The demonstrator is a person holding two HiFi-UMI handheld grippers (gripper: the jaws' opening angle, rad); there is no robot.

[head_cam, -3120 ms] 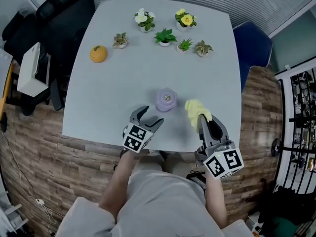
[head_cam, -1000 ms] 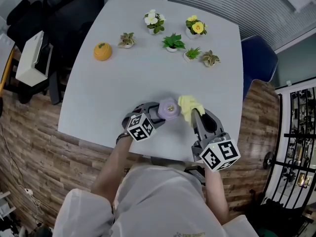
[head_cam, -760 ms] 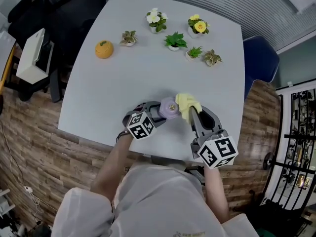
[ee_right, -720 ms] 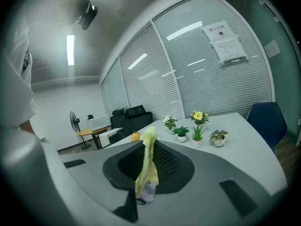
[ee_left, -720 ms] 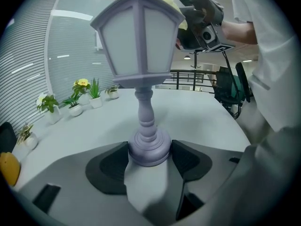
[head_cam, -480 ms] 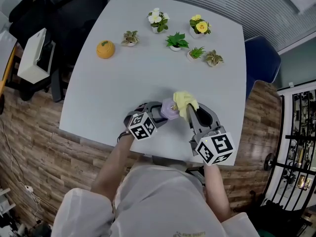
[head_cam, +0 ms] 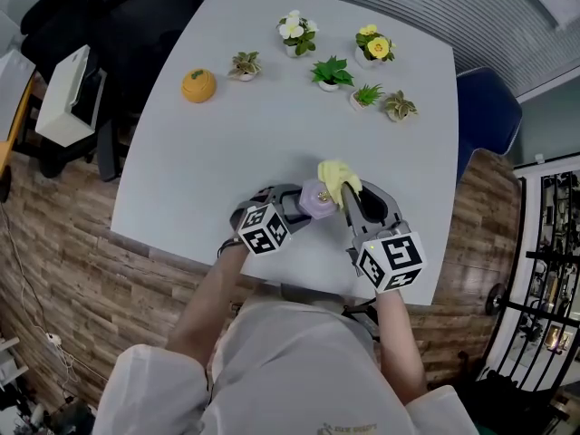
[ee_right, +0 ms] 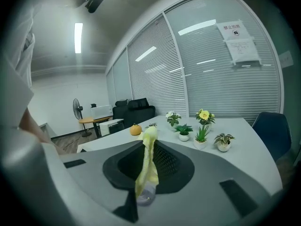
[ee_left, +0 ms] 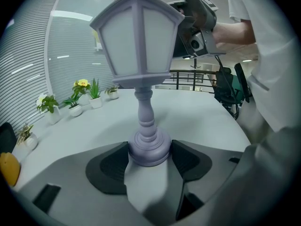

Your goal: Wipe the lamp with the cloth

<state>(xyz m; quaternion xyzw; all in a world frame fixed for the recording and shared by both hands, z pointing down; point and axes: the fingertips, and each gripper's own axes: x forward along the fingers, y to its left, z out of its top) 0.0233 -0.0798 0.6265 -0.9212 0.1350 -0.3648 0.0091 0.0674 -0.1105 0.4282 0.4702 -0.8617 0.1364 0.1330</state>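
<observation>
Left gripper view: your left gripper (ee_left: 149,155) clamps the lamp (ee_left: 139,55) by its base.
Your right gripper (ee_right: 146,182) pinches the cloth (ee_right: 149,149), pressed against the lamp's top.

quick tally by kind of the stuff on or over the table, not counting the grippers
small potted plants: 6
orange pumpkin-shaped ornament: 1
purple lamp: 1
yellow cloth: 1
total: 9
</observation>
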